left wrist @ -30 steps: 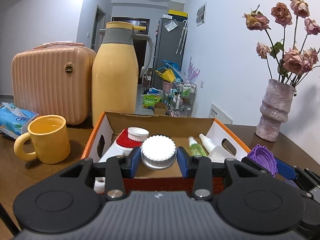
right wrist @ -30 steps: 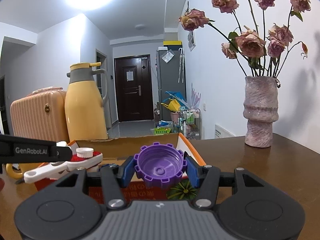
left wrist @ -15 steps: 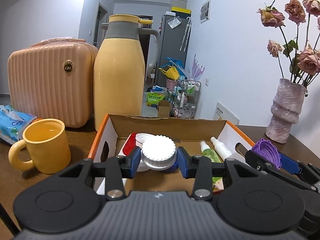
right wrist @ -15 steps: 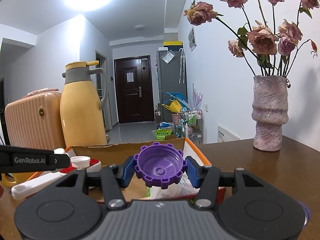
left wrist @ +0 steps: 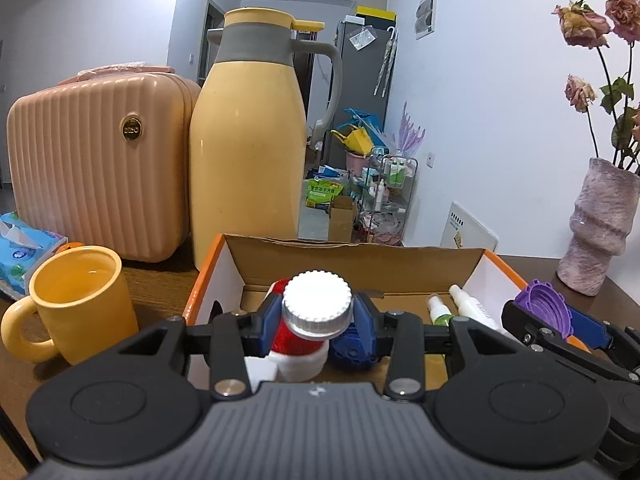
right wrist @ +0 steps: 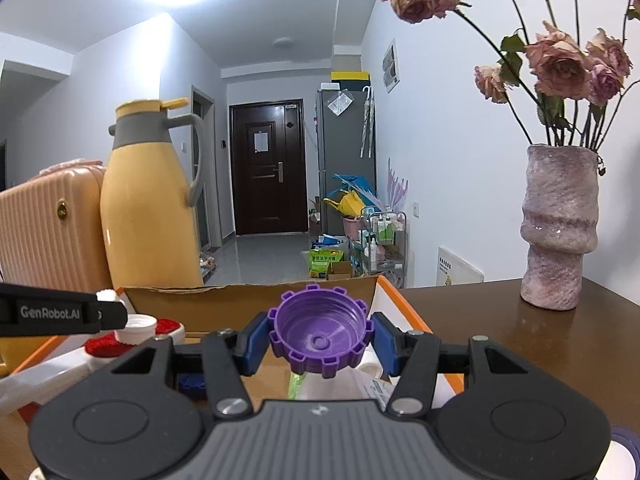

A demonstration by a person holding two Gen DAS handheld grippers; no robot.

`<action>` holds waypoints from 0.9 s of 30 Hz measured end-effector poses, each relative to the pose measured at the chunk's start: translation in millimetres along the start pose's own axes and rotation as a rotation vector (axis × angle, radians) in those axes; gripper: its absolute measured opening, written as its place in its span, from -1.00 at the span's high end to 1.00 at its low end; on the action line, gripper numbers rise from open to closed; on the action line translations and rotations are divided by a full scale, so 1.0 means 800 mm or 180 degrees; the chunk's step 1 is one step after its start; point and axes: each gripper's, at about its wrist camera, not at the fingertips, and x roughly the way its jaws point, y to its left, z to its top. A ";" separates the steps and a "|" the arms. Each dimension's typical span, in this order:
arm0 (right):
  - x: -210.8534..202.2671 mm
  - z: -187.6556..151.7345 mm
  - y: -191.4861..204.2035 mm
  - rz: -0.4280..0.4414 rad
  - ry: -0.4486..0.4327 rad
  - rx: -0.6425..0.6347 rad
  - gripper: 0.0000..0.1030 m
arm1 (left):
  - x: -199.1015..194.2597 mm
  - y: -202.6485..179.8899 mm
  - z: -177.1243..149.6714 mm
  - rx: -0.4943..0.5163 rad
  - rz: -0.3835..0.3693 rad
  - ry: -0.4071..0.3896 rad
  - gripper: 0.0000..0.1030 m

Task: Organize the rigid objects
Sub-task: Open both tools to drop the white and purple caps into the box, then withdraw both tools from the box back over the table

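My left gripper [left wrist: 318,318] clamps the white cap [left wrist: 317,304], my right gripper [right wrist: 319,338] the purple cap [right wrist: 319,330], both centre-frame over the cardboard box [left wrist: 352,254], ready for dropping in.

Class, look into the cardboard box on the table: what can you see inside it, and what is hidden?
Inside the cardboard box: a red-topped white bottle, a blue cap and two small bottles. The left hand-held gripper and its white cap cover the rest.

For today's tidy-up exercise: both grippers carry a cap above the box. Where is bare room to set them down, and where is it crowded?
Bare cardboard floor shows along the box's back wall, between the red-and-white bottle and the small bottles. Bare tabletop lies between box and vase. The box's near part is crowded.
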 end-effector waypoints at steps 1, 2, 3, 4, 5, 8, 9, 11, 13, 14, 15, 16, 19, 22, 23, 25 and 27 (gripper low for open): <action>0.003 0.000 0.000 -0.0003 0.0011 -0.0015 -0.04 | 0.002 0.000 0.000 0.0004 0.0006 0.0001 0.21; 0.005 0.000 0.001 -0.0003 0.0027 -0.0030 -0.04 | 0.003 0.001 0.001 0.0007 0.0018 -0.0001 0.21; 0.008 -0.001 0.000 -0.0001 0.0055 -0.0045 -0.05 | 0.004 0.001 0.001 0.0009 0.0032 -0.0003 0.21; 0.010 -0.001 -0.001 0.0002 0.0076 -0.0051 -0.05 | 0.005 0.001 0.001 0.0016 0.0036 -0.0008 0.21; 0.011 -0.002 -0.002 0.0006 0.0092 -0.0049 -0.07 | 0.004 0.002 0.001 0.0023 0.0042 -0.0027 0.17; 0.010 -0.004 -0.006 -0.0016 0.0100 -0.0022 -0.42 | 0.000 0.001 0.001 0.0049 0.0114 -0.0089 -0.34; 0.008 -0.004 -0.008 -0.0042 0.0072 -0.0007 -0.53 | -0.002 0.001 0.000 0.0048 0.0165 -0.0122 -0.60; 0.004 -0.003 -0.011 -0.0062 0.0026 0.0018 -0.82 | -0.007 0.001 0.001 0.0046 0.0239 -0.0196 -0.82; 0.002 -0.002 -0.013 -0.0068 0.0008 0.0023 -0.97 | -0.011 0.002 0.002 0.0023 0.0317 -0.0245 -1.00; 0.001 -0.003 -0.013 -0.0090 -0.0002 0.0019 -1.00 | -0.014 0.003 0.002 0.0011 0.0346 -0.0279 -1.00; 0.000 -0.003 -0.013 -0.0113 -0.0014 0.0011 -1.00 | -0.014 0.003 0.002 0.0011 0.0354 -0.0295 -1.00; 0.000 -0.003 -0.012 -0.0128 -0.0011 0.0001 -1.00 | -0.015 0.004 0.003 0.0010 0.0369 -0.0308 -1.00; -0.001 -0.003 -0.010 -0.0133 -0.0012 -0.0020 -1.00 | -0.015 0.003 0.005 0.0022 0.0396 -0.0303 -1.00; -0.006 -0.002 -0.009 -0.0145 -0.0054 -0.0033 -1.00 | -0.016 0.002 0.005 0.0030 0.0412 -0.0304 -1.00; -0.008 -0.002 -0.009 -0.0153 -0.0078 -0.0034 -1.00 | -0.017 0.002 0.004 0.0028 0.0419 -0.0307 -1.00; -0.018 0.000 -0.009 -0.0180 -0.0179 -0.0033 -1.00 | -0.021 0.004 0.004 0.0012 0.0424 -0.0321 -1.00; -0.032 0.000 -0.010 -0.0205 -0.0332 -0.0047 -1.00 | -0.029 0.005 0.004 -0.0020 0.0401 -0.0361 -1.00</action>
